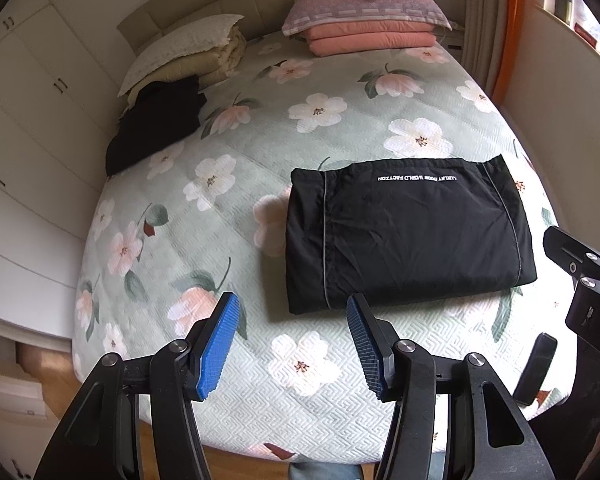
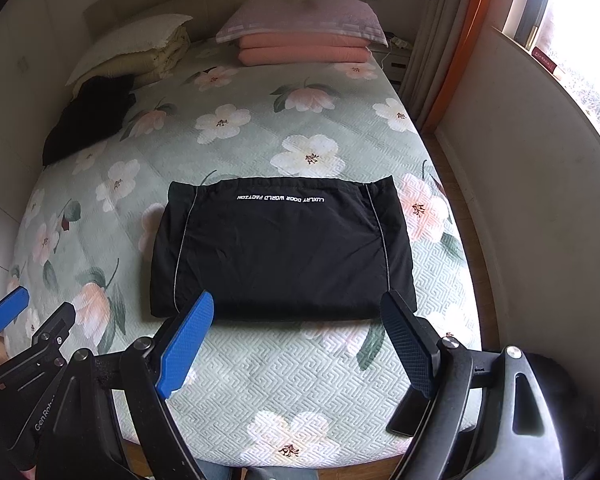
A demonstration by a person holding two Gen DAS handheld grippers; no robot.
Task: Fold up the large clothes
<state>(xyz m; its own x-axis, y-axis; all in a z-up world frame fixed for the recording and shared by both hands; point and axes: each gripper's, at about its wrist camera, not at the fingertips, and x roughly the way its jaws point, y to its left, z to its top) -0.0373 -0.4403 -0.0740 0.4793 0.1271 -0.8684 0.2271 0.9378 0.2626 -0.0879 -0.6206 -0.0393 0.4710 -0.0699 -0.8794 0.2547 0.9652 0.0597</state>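
Bed (image 2: pixel 260 392): floral quilted cover, near edge just under both tongs, wood floor showing below that edge.
Left side of bed: close against white wardrobe doors (image 1: pixel 28 92), little room there.
Right side of bed: narrow strip of floor, then a pale wall under a window (image 2: pixel 580 40); curtain with an orange stripe (image 2: pixel 456 44) at the far right corner.
Head of bed: purple pillow on folded pink bedding (image 2: pixel 304 50), cream pillow on folded beige bedding (image 2: pixel 140 50), a loose black garment (image 2: pixel 88 116) beside the latter.
Open room: wide bare stretch of cover left of and beyond the jacket; bare band of cover between jacket and near edge.
Writing: white line on the folded black jacket (image 2: pixel 284 248), seen upside down, "LUXLRY DOOR WORLD FACTION"; "GenRob…" partly readable on the left tool's body in the right wrist view; "DA…" cut off on the right tool in the left wrist view.
Jacket: folded into a flat rectangle, lying on the near right part of the bed, thin grey piping down each side.
Left tongs (image 1: pixel 290 344): moderately apart, empty, over bare cover just off the jacket's near left corner, not touching it.
Right tongs (image 2: pixel 302 344): spread wide, empty, straddling the jacket's near edge from above, tips at about its two near corners; contact not discernible.
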